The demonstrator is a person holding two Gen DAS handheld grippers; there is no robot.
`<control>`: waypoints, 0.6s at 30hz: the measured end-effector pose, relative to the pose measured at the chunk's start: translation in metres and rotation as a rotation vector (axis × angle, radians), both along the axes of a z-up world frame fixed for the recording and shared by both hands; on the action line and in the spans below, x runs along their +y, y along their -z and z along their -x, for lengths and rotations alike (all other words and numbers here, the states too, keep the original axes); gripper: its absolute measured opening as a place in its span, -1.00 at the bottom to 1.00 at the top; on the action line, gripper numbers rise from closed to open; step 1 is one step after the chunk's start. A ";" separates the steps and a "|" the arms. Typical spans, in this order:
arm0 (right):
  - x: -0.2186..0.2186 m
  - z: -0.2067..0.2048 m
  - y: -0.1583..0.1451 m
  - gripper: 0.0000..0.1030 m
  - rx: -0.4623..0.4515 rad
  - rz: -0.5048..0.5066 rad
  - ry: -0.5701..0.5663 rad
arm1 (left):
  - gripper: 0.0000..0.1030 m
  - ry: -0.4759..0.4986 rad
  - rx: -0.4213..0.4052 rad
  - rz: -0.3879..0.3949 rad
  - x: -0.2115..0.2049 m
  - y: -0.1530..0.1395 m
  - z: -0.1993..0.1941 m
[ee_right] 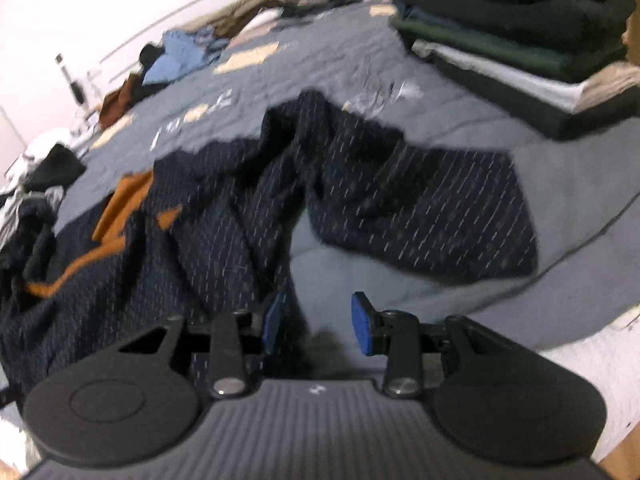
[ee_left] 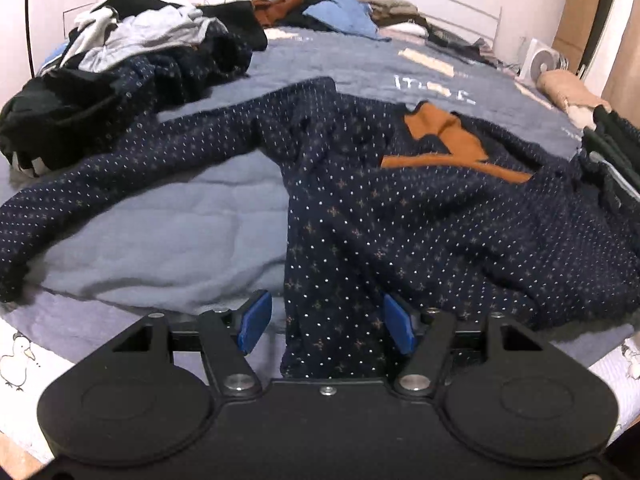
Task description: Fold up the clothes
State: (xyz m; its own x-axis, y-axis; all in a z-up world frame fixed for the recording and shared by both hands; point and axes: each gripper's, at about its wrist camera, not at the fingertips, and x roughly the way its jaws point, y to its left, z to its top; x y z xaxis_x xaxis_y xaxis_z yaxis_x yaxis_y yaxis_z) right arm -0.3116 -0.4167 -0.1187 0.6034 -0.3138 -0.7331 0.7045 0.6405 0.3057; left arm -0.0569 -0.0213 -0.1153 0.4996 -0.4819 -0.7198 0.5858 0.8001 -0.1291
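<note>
While the navy dotted shirt [ee_left: 400,216] lies spread and rumpled on the grey bed [ee_left: 168,240], its hem runs between the parted pads of the left gripper [ee_left: 328,326]; the right pad touches cloth, the left pad stands clear, so nothing is clamped. Over at the shirt's other side, the right gripper [ee_right: 318,326] is partly open with bedding between its pads; the blurred view suggests its left pad brushes the shirt's edge. Folded clothes [ee_right: 520,36] are stacked beyond.
</note>
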 end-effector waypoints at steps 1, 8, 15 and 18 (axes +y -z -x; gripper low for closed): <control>0.001 -0.002 0.003 -0.27 0.002 -0.005 -0.009 | -0.03 0.005 0.006 0.002 -0.001 0.001 0.000; 0.008 -0.004 0.013 -0.76 -0.039 -0.090 -0.066 | -0.90 0.070 0.024 0.011 0.001 -0.005 0.006; 0.004 0.025 0.001 -0.93 -0.165 -0.185 -0.044 | -0.91 0.084 0.105 0.113 0.043 -0.024 -0.007; 0.004 0.038 -0.006 -0.94 -0.198 -0.193 -0.043 | -0.91 0.117 0.145 0.105 0.053 -0.025 -0.010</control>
State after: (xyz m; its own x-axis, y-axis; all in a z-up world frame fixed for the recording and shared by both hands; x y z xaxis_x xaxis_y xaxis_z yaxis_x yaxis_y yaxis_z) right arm -0.3499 -0.4124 -0.1125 0.7503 -0.1510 -0.6436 0.5928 0.5847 0.5539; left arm -0.0473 0.0318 -0.0899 0.3306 -0.6071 -0.7225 0.6432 0.7052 -0.2982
